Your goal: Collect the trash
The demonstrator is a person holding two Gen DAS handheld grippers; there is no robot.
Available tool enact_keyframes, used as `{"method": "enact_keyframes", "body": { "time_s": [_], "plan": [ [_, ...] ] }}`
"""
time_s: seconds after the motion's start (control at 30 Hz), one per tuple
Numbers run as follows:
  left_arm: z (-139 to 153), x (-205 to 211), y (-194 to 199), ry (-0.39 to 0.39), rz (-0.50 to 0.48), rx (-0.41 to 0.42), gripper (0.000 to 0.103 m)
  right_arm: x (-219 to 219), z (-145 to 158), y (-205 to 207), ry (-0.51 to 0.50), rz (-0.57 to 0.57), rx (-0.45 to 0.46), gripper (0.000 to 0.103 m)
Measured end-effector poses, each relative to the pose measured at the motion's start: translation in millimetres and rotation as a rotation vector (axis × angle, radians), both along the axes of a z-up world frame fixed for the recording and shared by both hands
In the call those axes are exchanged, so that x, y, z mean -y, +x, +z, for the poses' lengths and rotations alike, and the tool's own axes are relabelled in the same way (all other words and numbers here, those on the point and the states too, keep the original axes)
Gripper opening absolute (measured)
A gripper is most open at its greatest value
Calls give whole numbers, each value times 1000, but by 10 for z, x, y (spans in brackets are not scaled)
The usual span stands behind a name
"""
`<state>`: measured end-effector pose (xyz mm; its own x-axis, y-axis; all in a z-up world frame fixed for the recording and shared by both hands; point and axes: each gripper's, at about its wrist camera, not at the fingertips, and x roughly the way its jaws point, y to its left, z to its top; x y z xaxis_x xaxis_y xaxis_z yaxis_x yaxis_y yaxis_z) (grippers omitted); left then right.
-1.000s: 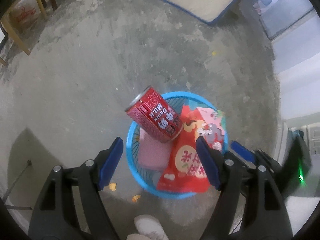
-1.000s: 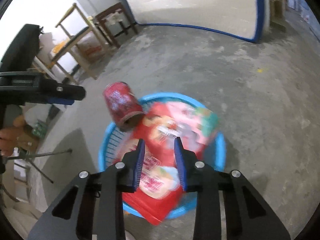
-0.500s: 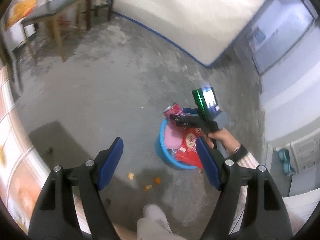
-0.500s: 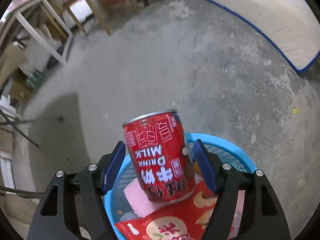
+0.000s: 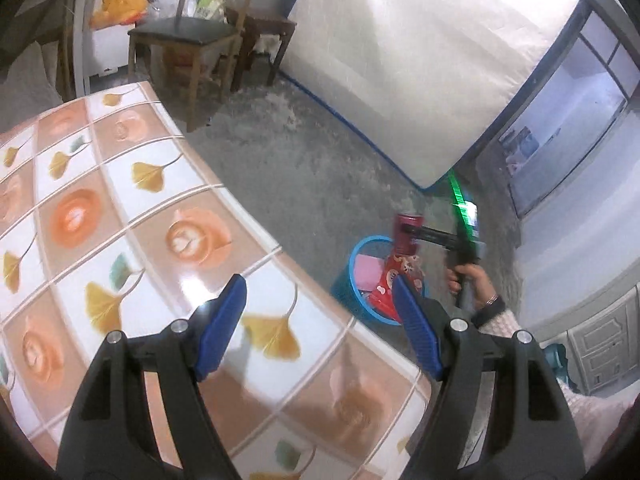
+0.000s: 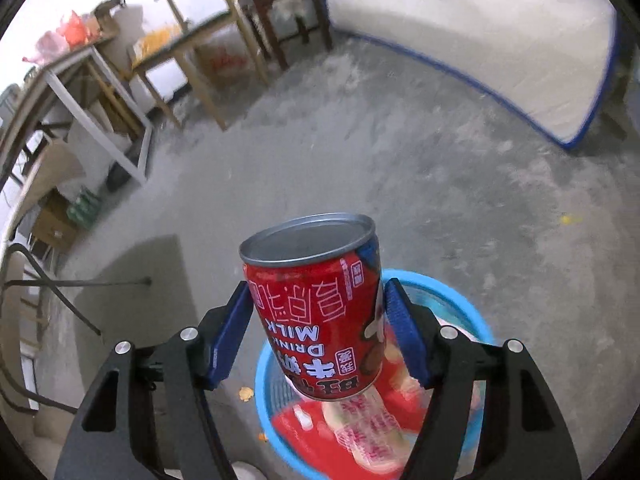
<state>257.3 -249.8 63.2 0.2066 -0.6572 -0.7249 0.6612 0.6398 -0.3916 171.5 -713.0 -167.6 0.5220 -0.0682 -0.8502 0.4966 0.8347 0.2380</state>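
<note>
The red milk can [image 6: 320, 312] stood upright between the blue pads of the right tongs [image 6: 318, 330], clamped there after the jaws had just closed slightly on it, directly above the blue basket [image 6: 472, 316] on the concrete floor [image 6: 360, 152]. A red snack bag [image 6: 360, 432] lay in the basket. Well to the left, the left tongs [image 5: 320, 322] hung apart and empty over the tiled desk [image 5: 120, 208].

Right gripper [image 6: 318, 334] angled down, closed around red can [image 6: 320, 308]; left gripper [image 5: 320, 328] empty, jaws wide.
</note>
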Motion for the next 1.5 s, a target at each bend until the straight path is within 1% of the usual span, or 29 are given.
{"method": "enact_keyframes", "body": {
  "time_s": [0.03,0.1,0.17,0.2,0.3,0.33,0.4,0.43,0.5,0.53,0.63,0.73,0.83,0.93,0.97,1.07,1.2,1.3,1.37,1.4,1.47,1.5],
  "plan": [
    [-12,-85,-44,-8,6,-6,71,-7,99,-183,-2,-22,11,65],
    [-44,-216,-110,-17,9,-24,71,-1,189,-520,20,-72,16,65],
    [-70,-327,-149,-18,19,-26,71,22,134,-760,41,-121,-2,65],
    [-84,-381,-172,-20,22,-20,71,33,39,-860,62,-147,-17,65],
    [-121,-493,-233,-10,35,-8,71,52,-421,-984,176,-212,-79,65],
    [-135,-516,-249,-11,37,-11,71,56,-643,-989,212,-237,-110,65],
    [-151,-562,-274,-18,45,-20,71,61,-1031,-934,252,-273,-157,65],
    [-149,-584,-290,-25,50,-26,71,64,-1162,-904,264,-291,-169,65],
    [-139,-632,-324,-35,55,-27,71,36,-1285,-837,247,-296,-170,65],
    [-132,-668,-354,-41,60,-24,72,35,-1332,-791,217,-294,-187,65],
    [-139,-781,-422,-50,82,-19,72,19,-1436,-768,196,-316,-244,65],
    [-142,-956,-497,-63,115,-23,72,-44,-1380,-788,165,-302,-256,65],
    [-174,-1082,-531,-66,141,-26,72,-46,-1413,-776,144,-271,-314,65],
    [-186,-1230,-603,-76,160,-34,72,-91,-1306,-813,125,-263,-323,66],
    [-175,-1272,-629,-79,162,-28,74,-88,-1256,-830,122,-263,-315,66],
    [-148,-1397,-729,-79,171,12,76,-120,-1086,-978,128,-288,-270,70],
    [-123,-1532,-849,-80,176,50,78,-107,-875,-1218,154,-336,-184,71],
    [-126,-1606,-947,-79,184,81,79,-161,-644,-1424,157,-370,-116,71],
    [-116,-1661,-1011,-84,189,105,80,-309,-382,-1589,145,-374,-52,71],
    [-110,-1696,-1051,-90,195,121,81,-451,-183,-1693,131,-364,-5,71],
    [-108,-1758,-1148,-98,216,158,83,-689,113,-1842,98,-332,52,71],
    [-110,-1778,-1196,-95,227,174,83,-840,273,-1895,80,-310,79,76]
  ]
}}
